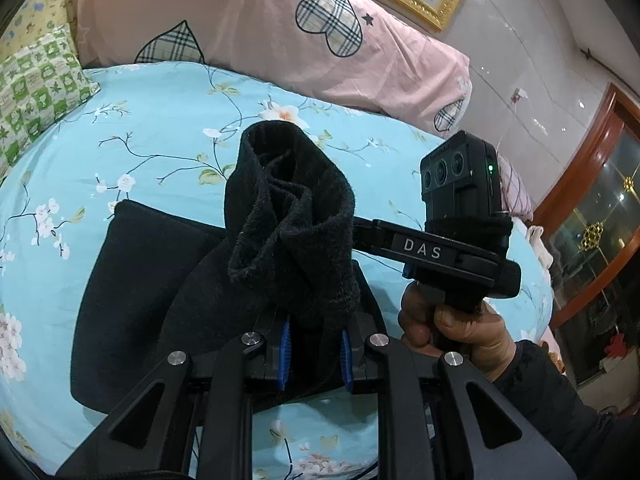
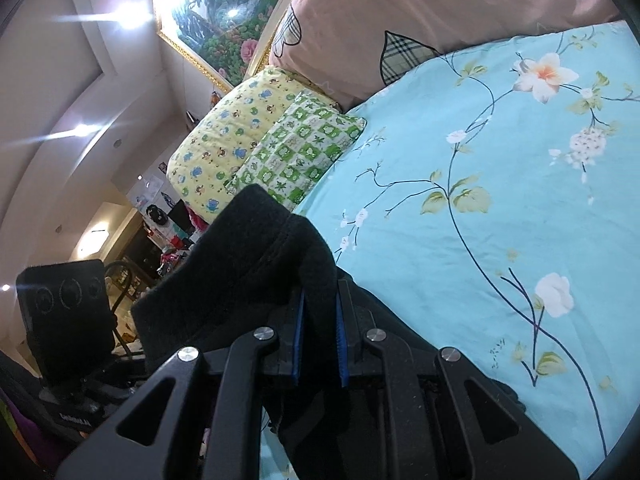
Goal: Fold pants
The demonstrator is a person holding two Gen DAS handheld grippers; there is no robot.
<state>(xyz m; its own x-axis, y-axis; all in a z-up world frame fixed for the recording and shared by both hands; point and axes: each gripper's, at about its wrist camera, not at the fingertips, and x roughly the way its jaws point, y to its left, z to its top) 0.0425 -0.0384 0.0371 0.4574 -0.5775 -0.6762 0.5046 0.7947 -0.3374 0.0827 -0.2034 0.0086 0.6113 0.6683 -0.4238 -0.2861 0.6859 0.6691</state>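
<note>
My left tongs (image 1: 314,354): pressed onto a bunched end of the black fleece pants (image 1: 288,224), blue pads on either side of the cloth, the opening of that end standing up in front of my lens.
My right tongs (image 2: 320,340): pinching another thick fold of the same black fleece pants (image 2: 256,264), pads tight against the cloth; in the left view I see my right hand (image 1: 452,324) around its handle, just beside the lifted cloth.
Where the pants are: partly raised between both tongs, the rest lying as a dark flat panel on the light blue flowered bed sheet (image 1: 168,128), well short of the pink heart-print pillow (image 1: 256,24) and the green checked cushion (image 1: 40,80).
Done so far, as I judge it: the lower panel looks already laid smooth, and I am mid-fold, carrying one end over.
Left to do, as I judge it: set the lifted end down on the flat part, square the edges, let go, perhaps fold once more.
Hard to make out: whether I hold waistband or leg cuffs; black on black hides seams and layers.
Cut off: the near edge of the pants sits under my tongs in both views; the right view shows almost none of the flat part.
</note>
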